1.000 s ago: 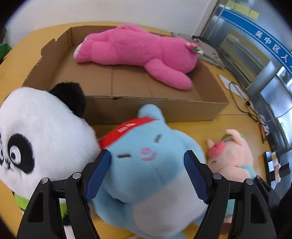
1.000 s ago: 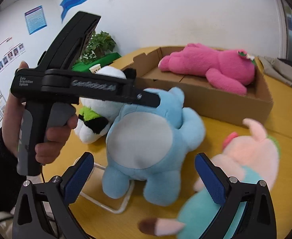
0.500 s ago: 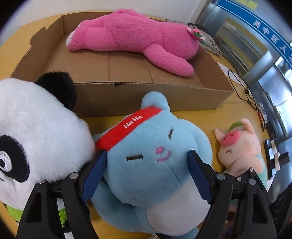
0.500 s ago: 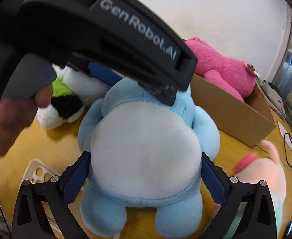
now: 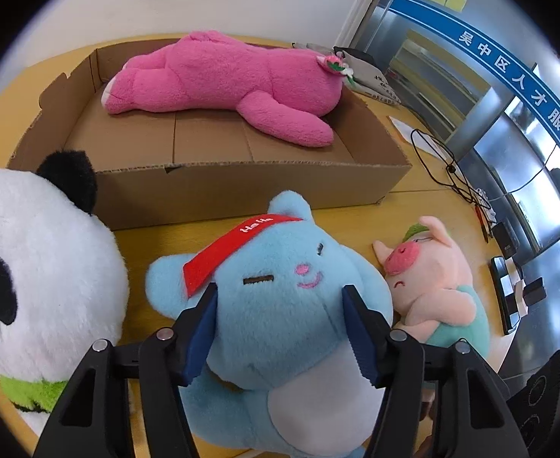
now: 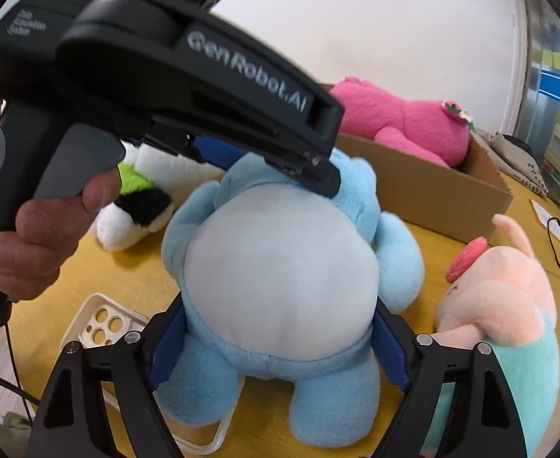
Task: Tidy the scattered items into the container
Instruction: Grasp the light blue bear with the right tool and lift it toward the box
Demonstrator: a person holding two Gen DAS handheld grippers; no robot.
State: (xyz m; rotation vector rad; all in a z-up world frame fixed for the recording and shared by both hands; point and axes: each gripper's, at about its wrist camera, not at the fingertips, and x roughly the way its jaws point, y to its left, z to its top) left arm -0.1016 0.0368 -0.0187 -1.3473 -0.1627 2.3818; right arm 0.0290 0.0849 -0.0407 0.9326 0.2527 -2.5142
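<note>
A blue plush bear [image 5: 280, 305] with a red headband sits on the yellow table in front of the cardboard box [image 5: 242, 187]. My left gripper [image 5: 280, 328] is shut on its head, the pads pressing into both cheeks. My right gripper [image 6: 276, 347] is shut on its lower belly [image 6: 280, 267], with the pads sunk into the sides. A pink plush [image 5: 226, 76] lies inside the box. A panda plush [image 5: 32, 267] stands to the left and a pink pig plush [image 5: 428, 290] lies to the right.
A white phone case [image 6: 100, 324] lies on the table under the right gripper. Cables [image 5: 451, 168] and small devices [image 5: 509, 297] lie on the table to the right of the box. A bag [image 5: 371, 76] sits behind the box.
Both grippers have closed from open onto the blue bear, the left on its head and the right on its belly. The right gripper moved in close.
</note>
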